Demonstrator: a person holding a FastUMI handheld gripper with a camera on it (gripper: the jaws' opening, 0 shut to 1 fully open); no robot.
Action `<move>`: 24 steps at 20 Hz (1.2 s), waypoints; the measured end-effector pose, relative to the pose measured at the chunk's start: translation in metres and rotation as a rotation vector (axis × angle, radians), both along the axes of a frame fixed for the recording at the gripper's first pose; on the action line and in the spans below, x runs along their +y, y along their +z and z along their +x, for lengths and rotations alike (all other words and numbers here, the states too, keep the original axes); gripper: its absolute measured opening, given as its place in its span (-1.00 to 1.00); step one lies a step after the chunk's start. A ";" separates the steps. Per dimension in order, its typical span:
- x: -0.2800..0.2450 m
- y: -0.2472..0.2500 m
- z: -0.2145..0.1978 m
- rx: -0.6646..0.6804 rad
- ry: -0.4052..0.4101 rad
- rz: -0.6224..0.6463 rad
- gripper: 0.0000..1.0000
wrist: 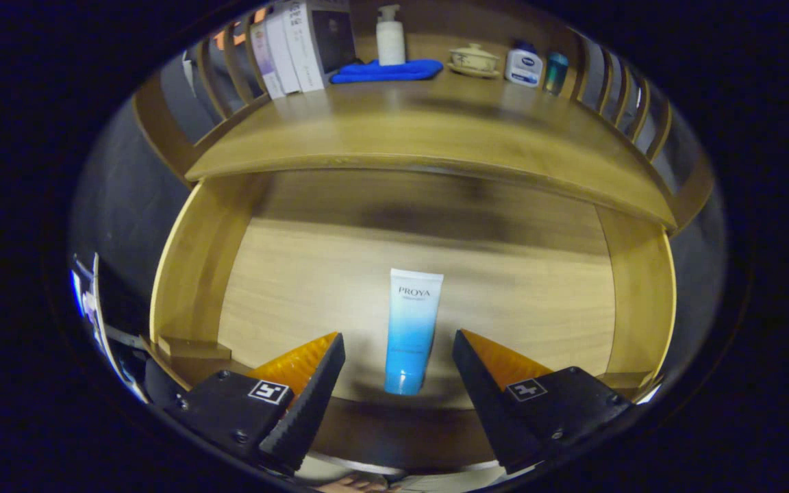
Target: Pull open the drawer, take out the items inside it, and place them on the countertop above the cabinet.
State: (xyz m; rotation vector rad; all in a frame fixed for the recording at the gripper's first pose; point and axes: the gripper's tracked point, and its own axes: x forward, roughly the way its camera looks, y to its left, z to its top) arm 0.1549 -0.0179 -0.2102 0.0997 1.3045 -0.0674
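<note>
Drawer [196,274] of light wood, pulled open
White-and-blue tube [411,329] lies between the gripper's [398,352] spread fingers; blue cloth [386,70] and bottles crowd the desk [435,137] above.

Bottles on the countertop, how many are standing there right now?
3: a white pump bottle behind the blue cloth, then a white-and-blue bottle and a teal bottle beside the lidded bowl. The books may hide more.

tube [411,329] in open drawer [196,274] (under countertop [435,130]); fingers astride
</note>
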 end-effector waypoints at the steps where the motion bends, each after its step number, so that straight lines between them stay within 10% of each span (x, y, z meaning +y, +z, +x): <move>1: -0.001 -0.003 0.002 0.025 -0.014 0.000 1.00; 9: 0.000 -0.033 0.004 0.183 -0.023 -0.015 0.89; 16: -0.008 -0.042 0.006 0.176 -0.034 -0.053 0.08; 24: -0.012 0.000 0.017 0.071 -0.025 -0.017 -0.10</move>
